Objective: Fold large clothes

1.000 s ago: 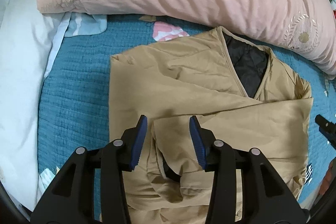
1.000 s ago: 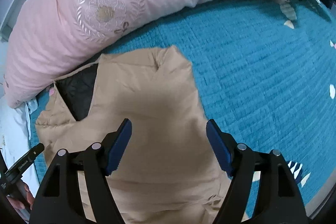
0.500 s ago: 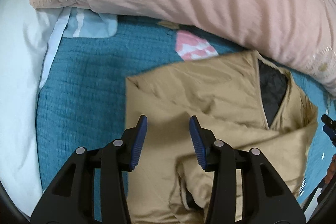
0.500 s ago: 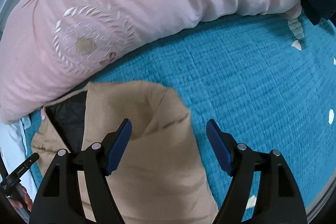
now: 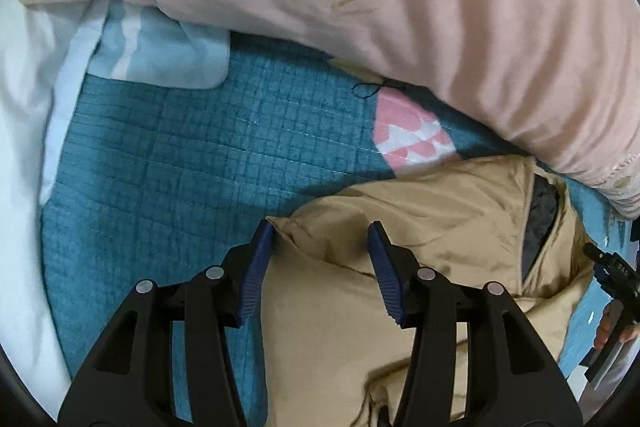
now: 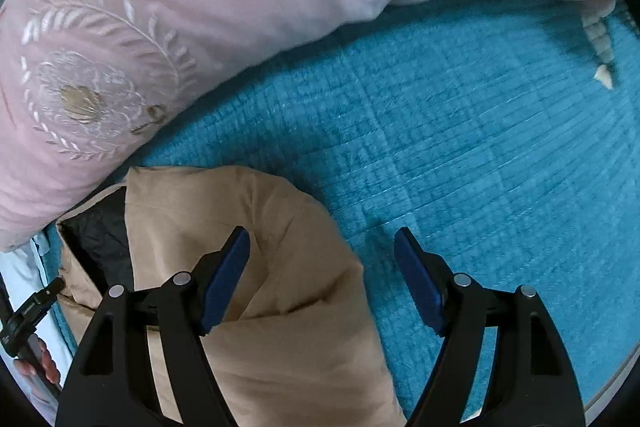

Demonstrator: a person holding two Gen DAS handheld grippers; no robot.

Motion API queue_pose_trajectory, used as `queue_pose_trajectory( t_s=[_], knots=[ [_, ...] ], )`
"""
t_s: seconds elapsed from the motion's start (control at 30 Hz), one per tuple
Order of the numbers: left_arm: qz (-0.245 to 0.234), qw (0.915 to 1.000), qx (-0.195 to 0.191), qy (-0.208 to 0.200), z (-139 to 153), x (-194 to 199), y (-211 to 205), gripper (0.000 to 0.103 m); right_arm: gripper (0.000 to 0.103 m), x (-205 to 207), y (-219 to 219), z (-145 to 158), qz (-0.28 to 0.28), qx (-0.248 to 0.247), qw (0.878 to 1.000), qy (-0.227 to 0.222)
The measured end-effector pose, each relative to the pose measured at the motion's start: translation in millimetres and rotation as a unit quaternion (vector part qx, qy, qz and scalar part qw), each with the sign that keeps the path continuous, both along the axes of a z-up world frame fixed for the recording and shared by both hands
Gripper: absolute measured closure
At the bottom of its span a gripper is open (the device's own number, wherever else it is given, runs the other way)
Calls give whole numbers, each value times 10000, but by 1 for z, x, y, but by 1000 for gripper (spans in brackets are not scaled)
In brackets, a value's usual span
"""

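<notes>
Both tools have slid up the tan jacket toward its collar end, which lies just below the pink duvet on the teal bed cover. The left tool, its jaws just opened a little wider, straddles the jacket's top left corner, gripping nothing. The right tool gapes wide over the top right corner, holding nothing. To fold well, I judge each should pinch every layer at its own corner, clear of the bed cover, and lift evenly.
</notes>
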State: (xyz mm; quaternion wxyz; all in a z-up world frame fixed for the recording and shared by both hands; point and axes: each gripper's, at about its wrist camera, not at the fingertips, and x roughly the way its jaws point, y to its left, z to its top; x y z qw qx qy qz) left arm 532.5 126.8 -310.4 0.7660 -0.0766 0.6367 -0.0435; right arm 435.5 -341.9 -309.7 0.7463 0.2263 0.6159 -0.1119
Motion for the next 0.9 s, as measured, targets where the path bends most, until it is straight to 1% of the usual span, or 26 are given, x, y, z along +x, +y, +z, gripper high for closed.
queue_pose_trajectory(
  t_s=[0.07, 0.1, 0.13, 0.17, 0.2, 0.23, 0.27, 0.3, 0.33, 0.4, 0.47, 0.53, 0.67, 0.77, 0.9],
  knots=[
    [44, 10000, 6, -8, -5, 3, 1, 52, 32, 1, 1, -6, 17, 91, 10000, -19],
    [91, 9999, -68, -43, -7, 2, 2, 52, 32, 1, 2, -8, 32, 116, 9999, -47],
    [105, 9999, -98, -90, -8, 1, 2, 54, 38, 2, 2, -11, 66, 107, 9999, -55],
    [62, 9999, -42, -151, -9, 0, 1, 59, 49, 2, 4, -14, 153, 21, 9999, -51],
    [-3, 9999, 26, -170, -9, -1, 0, 71, 63, 2, 4, -16, 210, -101, 9997, 7],
    [-68, 9998, 58, -203, -10, -2, -1, 75, 69, 1, 3, -18, 236, -175, 9996, 48],
    [-122, 9996, 36, -249, -8, -4, -2, 79, 72, 0, 1, -17, 241, -165, 9996, 19],
    [-139, 9995, 36, -268, -7, -7, -5, 82, 77, -2, -1, -15, 239, -154, 9996, -31],
    [-144, 9995, 75, -279, -6, -9, -5, 84, 81, -3, -4, -12, 221, -127, 9996, -78],
    [-103, 9995, 123, -277, -4, -11, -7, 85, 84, -7, -10, -7, 108, -21, 9998, -173],
    [-53, 9995, 103, -279, 0, -11, -7, 85, 84, -9, -15, -3, 33, 105, 9997, -204],
    [-45, 9994, 90, -316, 8, -18, -9, 85, 85, -12, -16, 4, 42, 98, 9997, -230],
    [-178, 9987, 65, -480, 31, -30, -3, 85, 85, -20, -19, 29, 197, 0, 9989, -420],
    [-134, 9983, -37, -560, 52, -39, -2, 86, 86, -30, -23, 48, 159, 44, 9984, -539],
    [-271, 9967, 57, -767, 77, -53, 0, 86, 86, -54, -25, 81, 250, 4, 9969, -742]
  ],
)
